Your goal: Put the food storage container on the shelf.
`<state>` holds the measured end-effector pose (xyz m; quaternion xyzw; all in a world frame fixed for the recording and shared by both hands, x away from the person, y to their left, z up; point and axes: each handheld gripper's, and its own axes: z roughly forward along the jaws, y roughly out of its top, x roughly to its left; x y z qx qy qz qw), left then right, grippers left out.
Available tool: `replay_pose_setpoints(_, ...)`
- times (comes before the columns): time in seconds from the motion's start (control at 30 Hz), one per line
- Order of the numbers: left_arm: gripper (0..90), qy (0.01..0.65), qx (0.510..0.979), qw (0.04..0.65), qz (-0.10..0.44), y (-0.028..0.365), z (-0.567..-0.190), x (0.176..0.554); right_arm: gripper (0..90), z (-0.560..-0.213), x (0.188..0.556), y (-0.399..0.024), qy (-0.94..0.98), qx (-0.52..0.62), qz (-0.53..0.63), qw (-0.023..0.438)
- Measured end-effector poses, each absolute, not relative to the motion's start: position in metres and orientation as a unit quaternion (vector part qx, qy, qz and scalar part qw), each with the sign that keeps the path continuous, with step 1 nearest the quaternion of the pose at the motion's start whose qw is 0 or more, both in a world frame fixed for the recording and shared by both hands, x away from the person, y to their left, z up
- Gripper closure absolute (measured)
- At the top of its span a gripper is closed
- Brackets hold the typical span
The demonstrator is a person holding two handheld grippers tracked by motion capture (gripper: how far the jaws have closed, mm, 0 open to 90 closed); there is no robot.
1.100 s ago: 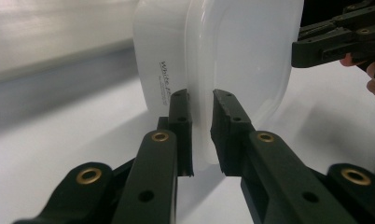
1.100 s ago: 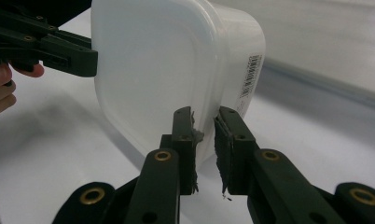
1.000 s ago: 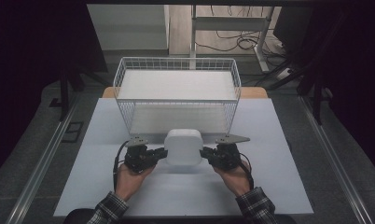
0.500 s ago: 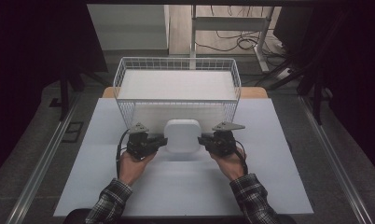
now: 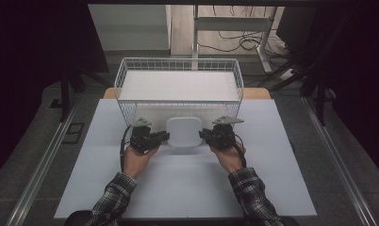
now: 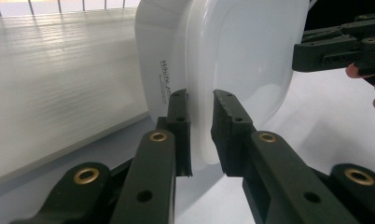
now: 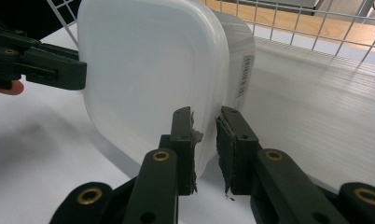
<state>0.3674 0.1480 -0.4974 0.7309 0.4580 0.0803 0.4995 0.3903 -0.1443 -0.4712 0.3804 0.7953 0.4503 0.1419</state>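
Observation:
A white lidded plastic container (image 5: 184,132) hangs between both grippers just in front of the wire basket (image 5: 131,112), lid facing up. My left gripper (image 5: 162,137) pinches its left rim, and in the left gripper view the jaws (image 6: 200,100) are closed on the rim of the container (image 6: 241,56). My right gripper (image 5: 204,135) holds the opposite rim; the right gripper view has its jaws (image 7: 204,116) clamped on the container (image 7: 148,70) edge. Each gripper view also catches the other gripper farther off: the right gripper (image 6: 335,46) and the left gripper (image 7: 41,65).
The white wire basket has a white board (image 5: 178,84) lying on its floor. It stands at the far end of a pale table top (image 5: 187,188). Dark floor, metal rails and a desk frame with cables surround the table.
Both grippers have carried the container away from the person, toward the basket's front wall. The arms now reach further forward; the grip on both rims is unchanged.

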Motion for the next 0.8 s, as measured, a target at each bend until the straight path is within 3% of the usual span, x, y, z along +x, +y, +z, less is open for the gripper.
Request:
replay_pose_setpoints(0.4,75.9,0.464,0.725,0.503,0.082,0.148,-0.505,0.376,71.3,-0.480,0.400,-0.141,0.792,0.388,0.449,0.142)
replay_pose_setpoints(0.8,58.9,0.475,0.721,0.489,0.129,0.145,-0.497,0.390,59.7,-0.478,0.410,-0.135,0.783,0.398,0.442,0.180)
